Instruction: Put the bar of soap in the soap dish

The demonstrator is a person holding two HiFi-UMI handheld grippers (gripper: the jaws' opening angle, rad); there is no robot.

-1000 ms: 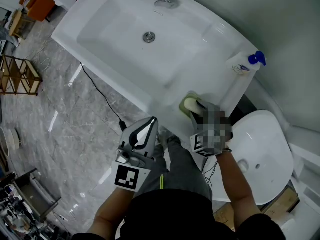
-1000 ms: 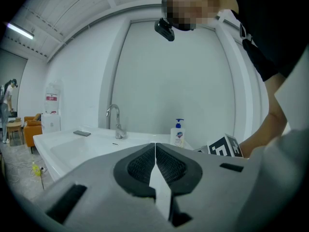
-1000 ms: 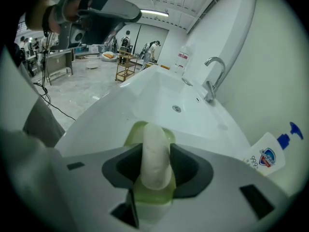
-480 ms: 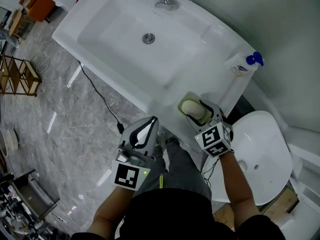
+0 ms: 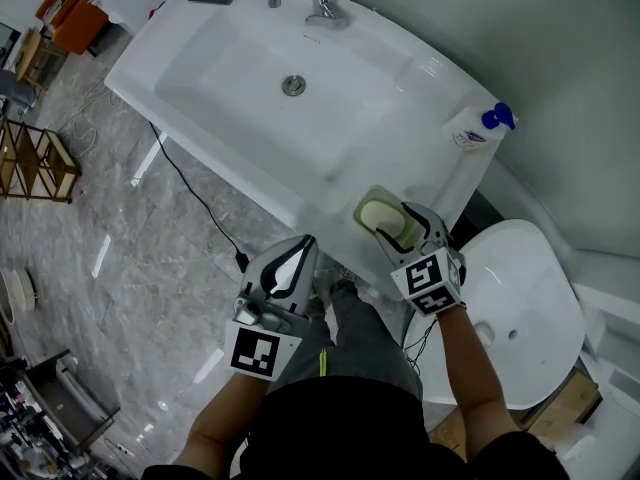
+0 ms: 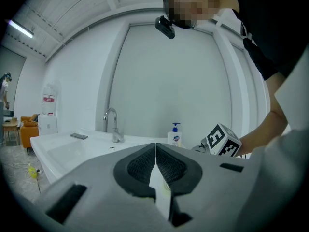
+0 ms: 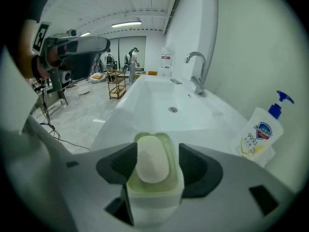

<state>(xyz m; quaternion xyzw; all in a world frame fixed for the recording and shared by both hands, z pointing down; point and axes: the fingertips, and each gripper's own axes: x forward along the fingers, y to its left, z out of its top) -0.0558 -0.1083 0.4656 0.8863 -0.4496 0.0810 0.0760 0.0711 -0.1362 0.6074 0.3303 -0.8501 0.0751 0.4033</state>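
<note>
My right tool (image 5: 401,225) has just been opening. Its jaws stand wide on either side of the soap (image 7: 152,159) without touching it, since the soap already lies in the dish (image 7: 164,191) on the sink (image 5: 322,180) rim. My left tool (image 6: 155,167) isn't needed, so it hangs back, jaws together and empty.

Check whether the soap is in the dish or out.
In: the soap lies flat inside the green dish, which sits on the front corner of the sink.
</note>
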